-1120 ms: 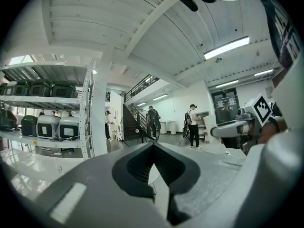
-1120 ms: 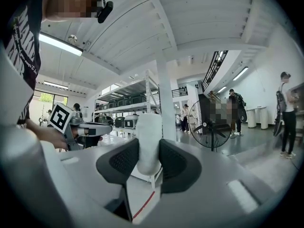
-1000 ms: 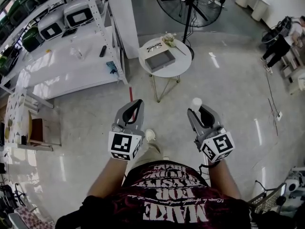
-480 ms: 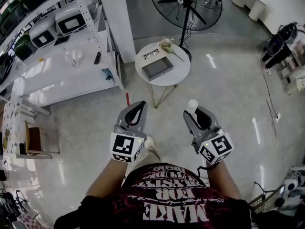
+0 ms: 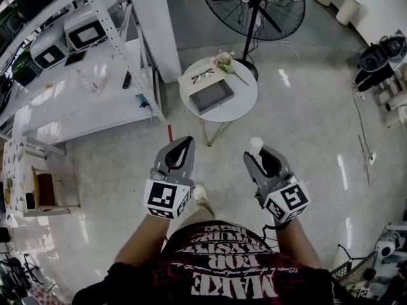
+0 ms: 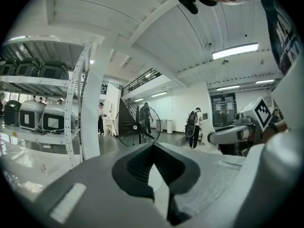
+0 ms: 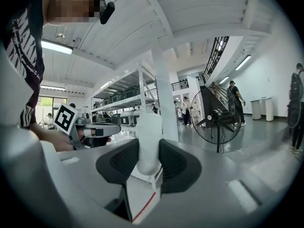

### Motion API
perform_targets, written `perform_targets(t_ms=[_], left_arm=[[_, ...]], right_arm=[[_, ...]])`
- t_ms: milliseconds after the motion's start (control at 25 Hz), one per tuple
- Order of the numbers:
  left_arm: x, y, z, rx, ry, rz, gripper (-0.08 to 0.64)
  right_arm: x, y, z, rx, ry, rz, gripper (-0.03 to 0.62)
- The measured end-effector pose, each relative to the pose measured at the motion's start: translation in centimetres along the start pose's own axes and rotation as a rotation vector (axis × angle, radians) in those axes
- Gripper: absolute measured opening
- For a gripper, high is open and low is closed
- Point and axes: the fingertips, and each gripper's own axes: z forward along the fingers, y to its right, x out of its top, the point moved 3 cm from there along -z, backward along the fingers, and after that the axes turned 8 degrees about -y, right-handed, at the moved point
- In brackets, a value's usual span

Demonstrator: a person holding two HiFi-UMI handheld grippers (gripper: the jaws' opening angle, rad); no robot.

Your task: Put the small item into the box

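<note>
Round surface (image 5: pixel 245 89) with the box (image 5: pixel 213 97) at 12 o'clock.
So the right hand-held gripper (image 5: pixel 257 152) pinches the small item (image 5: pixel 255 143), left hand-held gripper (image 5: pixel 186 140) closed, empty.

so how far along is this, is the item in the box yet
Not yet. Done: the small white item is picked up, clamped in the right gripper. In hand: it is held above the floor, short of the round table. Left: reach the table and drop it into the open grey box.

Box (image 5: pixel 213 96) on round table (image 5: pixel 245 89), fan (image 5: pixel 253 2) behind; shelving (image 5: pixel 71 101) left
</note>
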Motion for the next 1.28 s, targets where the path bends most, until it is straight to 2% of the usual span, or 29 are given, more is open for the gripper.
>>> perform_targets(t_ms=[200,440,960,1280], left_arm=[[-0.5,-1.2,2.5,-0.030,-0.035,-0.014,0.002],[0.4,-3.6,5.5,-0.050,-0.033,0.005,0.000],[2.7,-9.5,7.8,-0.038,-0.010,0.033,0.000],[3.2,-13.2,7.6,-0.009,0.012,0.019,0.000]], right_arm=[[0.4,1.6,2.2,-0.013,-0.017,0.020,0.160],[1.4,3.2,5.1,-0.030,-0.012,0.039,0.160],[4.8,4.2,11.1,-0.031,0.022,0.034,0.160],[7.3,3.4,13.9,-0.026,0.041,-0.017,0.160]])
